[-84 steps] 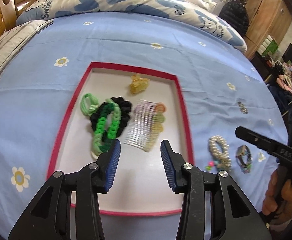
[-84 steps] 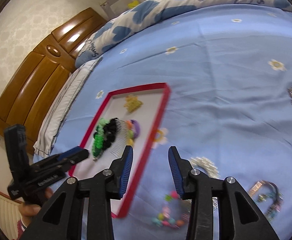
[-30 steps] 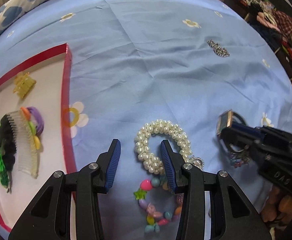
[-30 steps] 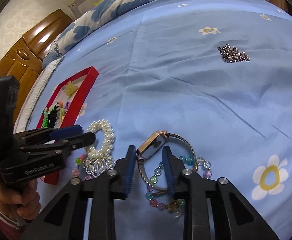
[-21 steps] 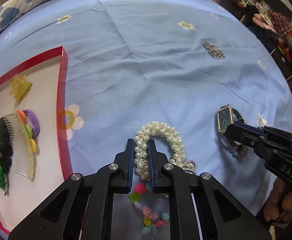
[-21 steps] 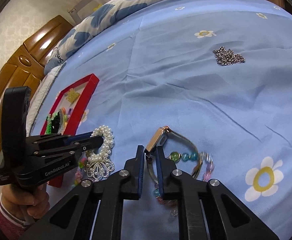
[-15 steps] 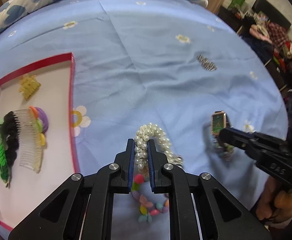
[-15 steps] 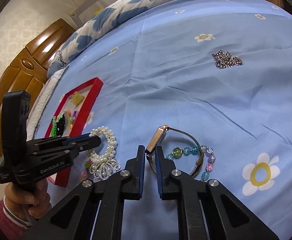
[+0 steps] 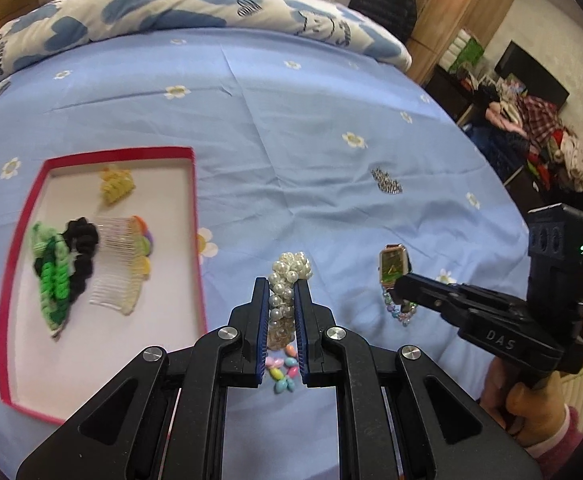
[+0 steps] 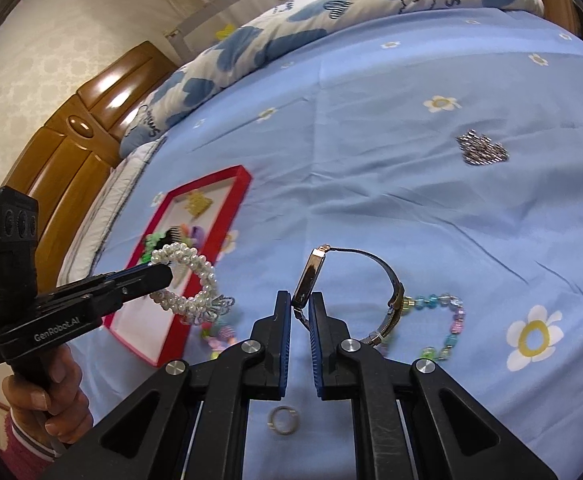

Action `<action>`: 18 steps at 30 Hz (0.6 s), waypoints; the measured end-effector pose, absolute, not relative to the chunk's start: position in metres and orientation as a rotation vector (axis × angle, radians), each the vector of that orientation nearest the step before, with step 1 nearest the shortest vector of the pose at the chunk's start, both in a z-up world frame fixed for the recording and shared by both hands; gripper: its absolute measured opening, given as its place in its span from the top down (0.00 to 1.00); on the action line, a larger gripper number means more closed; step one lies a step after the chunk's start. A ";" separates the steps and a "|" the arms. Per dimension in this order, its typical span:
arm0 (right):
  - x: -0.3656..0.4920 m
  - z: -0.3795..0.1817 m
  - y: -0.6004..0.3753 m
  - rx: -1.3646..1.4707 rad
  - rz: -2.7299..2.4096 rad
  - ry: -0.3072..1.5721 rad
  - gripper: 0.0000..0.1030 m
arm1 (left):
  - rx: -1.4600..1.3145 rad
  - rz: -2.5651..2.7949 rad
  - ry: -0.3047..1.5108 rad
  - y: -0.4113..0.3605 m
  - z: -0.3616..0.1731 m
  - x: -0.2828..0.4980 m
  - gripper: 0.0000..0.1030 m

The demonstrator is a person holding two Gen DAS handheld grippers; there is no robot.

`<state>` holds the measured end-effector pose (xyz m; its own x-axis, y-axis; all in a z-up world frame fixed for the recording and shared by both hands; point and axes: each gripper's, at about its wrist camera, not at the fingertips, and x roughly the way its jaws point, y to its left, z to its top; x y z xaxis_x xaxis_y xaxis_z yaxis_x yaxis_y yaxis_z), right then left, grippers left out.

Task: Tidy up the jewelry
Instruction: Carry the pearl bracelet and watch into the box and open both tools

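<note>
White pearl-bead bracelet [image 9: 287, 280], a stretchy loop of round beads with a small silver charm, is pinched between the jaws of the left gripper [image 9: 282, 300]; they stand almost fully together, and part of the loop bulges out just past the tips. In the right wrist view the loop hangs from those tips clear of the blue flowered bedsheet [image 10: 371, 160]. It is light and limp, so it should sag and swing; the beads are smooth and could roll out of a loose pinch, so the hold is best kept across several beads rather than on the charm.

Ahead of the closed left jaws and off to their left lies the red-rimmed white cardboard tray [image 9: 193, 208], which already holds hair clips, a comb and scrunchies. Below the jaws, on the sheet, rests a pastel plastic-bead bracelet [image 9: 283, 372].

The right gripper [image 10: 300, 306] has its jaws nearly together on the lower end of the gold-cased rectangular wristwatch [image 10: 309, 276], whose thin mesh strap arcs out to the right of the tips. The case is stiff and somewhat heavier, the strap springy; a hold on the case edge, as here, looks narrow and may pivot. Right of those jaws lies a translucent glass-bead bracelet [image 10: 447, 320]; far ahead and to the right, a heap of silver chain [image 10: 481, 148]; close under the gripper body, a small plain ring [image 10: 282, 420].
</note>
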<state>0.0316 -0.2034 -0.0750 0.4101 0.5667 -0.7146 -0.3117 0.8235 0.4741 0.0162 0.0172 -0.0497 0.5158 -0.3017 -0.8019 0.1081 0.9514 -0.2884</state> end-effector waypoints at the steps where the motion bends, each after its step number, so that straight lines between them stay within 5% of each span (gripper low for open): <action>1: 0.030 -0.074 -0.200 0.283 0.569 1.003 0.92 | -0.216 -0.242 0.994 0.021 -0.047 0.014 0.90; 18: 0.013 -0.054 -0.118 0.210 0.730 0.995 0.92 | -0.354 -0.109 0.939 0.108 -0.040 -0.032 0.90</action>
